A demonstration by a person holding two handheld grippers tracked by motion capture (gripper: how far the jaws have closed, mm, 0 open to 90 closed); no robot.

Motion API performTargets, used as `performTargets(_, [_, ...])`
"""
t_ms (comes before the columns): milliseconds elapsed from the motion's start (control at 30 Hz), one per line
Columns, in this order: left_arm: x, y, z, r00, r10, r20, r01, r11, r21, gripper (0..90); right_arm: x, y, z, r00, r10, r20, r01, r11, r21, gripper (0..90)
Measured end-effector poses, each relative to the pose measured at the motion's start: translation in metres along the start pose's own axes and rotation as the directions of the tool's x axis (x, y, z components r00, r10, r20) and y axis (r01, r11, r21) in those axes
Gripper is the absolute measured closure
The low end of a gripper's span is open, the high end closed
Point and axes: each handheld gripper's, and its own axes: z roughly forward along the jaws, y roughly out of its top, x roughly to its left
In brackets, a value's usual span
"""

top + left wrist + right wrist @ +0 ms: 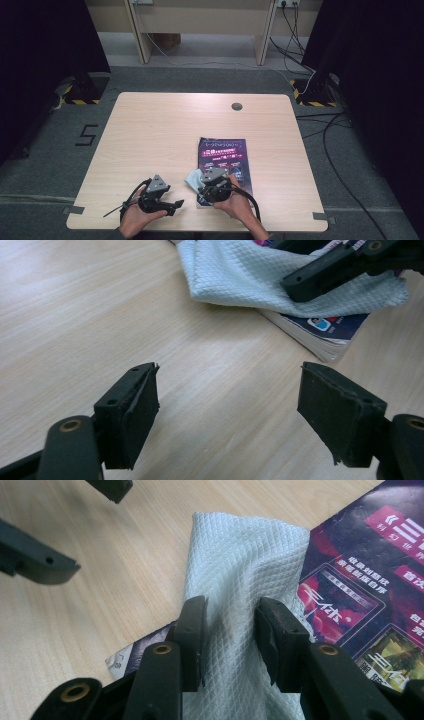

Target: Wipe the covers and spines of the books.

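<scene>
Wooden table (150, 140) has a dark magazine (223, 155) lying near its front edge, bottom corner hidden under a pale waffle-weave cloth (240, 570). Right gripper (231, 630) has its jaws pinched onto that cloth. Left gripper (230, 410) sits wide open over bare wood, holding nothing.

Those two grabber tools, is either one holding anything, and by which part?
The right gripper pinches the pale cloth by a bunched fold, over the magazine's corner. The left gripper is open over bare table.
</scene>
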Motion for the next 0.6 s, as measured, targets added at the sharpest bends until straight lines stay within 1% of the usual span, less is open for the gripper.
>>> performTargets(33, [0.002,0.0,-0.001,1.0,0.0,-0.008,0.0,1.0,0.003,23.5,0.0,-0.001,0.0,1.0,0.0,0.0,0.0,1.0,-0.003,64.4])
performTargets(67, [0.004,-0.001,-0.003,0.9998,-0.004,-0.021,0.004,1.0,0.004,23.5,-0.003,0.0,0.0,1.0,0.005,-0.003,-0.005,1.0,-0.001,63.7])
performTargets(167, [0.011,-0.002,-0.008,0.9986,-0.008,-0.053,0.008,1.0,0.002,23.5,-0.008,-0.002,-0.002,0.9998,0.009,0.018,-0.009,1.0,0.004,63.7])
performTargets(233, [0.016,-0.003,-0.009,0.997,-0.015,-0.076,0.016,0.9999,0.004,23.5,-0.008,-0.003,-0.003,0.9996,0.007,0.027,-0.008,1.0,0.006,64.8])
performTargets(267, [0.016,-0.003,-0.009,0.997,-0.015,-0.076,0.016,0.9999,0.004,23.5,-0.006,-0.004,-0.004,0.9994,0.004,0.033,-0.005,1.0,0.012,65.4])
performTargets(300, [0.02,-0.003,-0.009,0.9958,-0.028,-0.087,0.029,0.9996,0.005,23.6,-0.003,-0.004,-0.005,0.999,-0.009,0.044,0.008,1.0,0.013,66.0])
performTargets(367, [0.021,-0.003,-0.009,0.9955,-0.032,-0.089,0.033,0.9995,0.005,23.5,0.003,-0.005,-0.007,0.9989,-0.019,0.044,0.019,1.0,0.017,66.2])
performTargets(467, [0.02,-0.004,-0.008,0.9957,-0.029,-0.088,0.03,0.9995,0.012,23.5,0.014,-0.009,-0.01,0.9998,-0.017,0.013,0.017,1.0,0.011,66.2])
performTargets(500, [0.02,-0.004,-0.008,0.9957,-0.029,-0.088,0.03,0.9995,0.012,23.6,0.017,-0.01,-0.011,0.9997,-0.02,0.012,0.02,1.0,0.008,66.3])
performTargets(533, [0.019,-0.003,-0.008,0.996,-0.023,-0.087,0.025,0.9996,0.015,23.6,0.023,-0.01,-0.011,0.9996,-0.028,0.004,0.028,1.0,0.006,66.7])
performTargets(567, [0.019,-0.003,-0.008,0.996,-0.023,-0.087,0.025,0.9996,0.015,23.5,0.023,-0.01,-0.011,0.9996,-0.028,0.004,0.028,1.0,0.006,66.7])
performTargets(600, [0.019,-0.003,-0.008,0.9958,-0.021,-0.089,0.023,0.9996,0.018,23.5,0.026,-0.01,-0.011,0.9996,-0.03,-0.001,0.03,1.0,0.005,66.7])
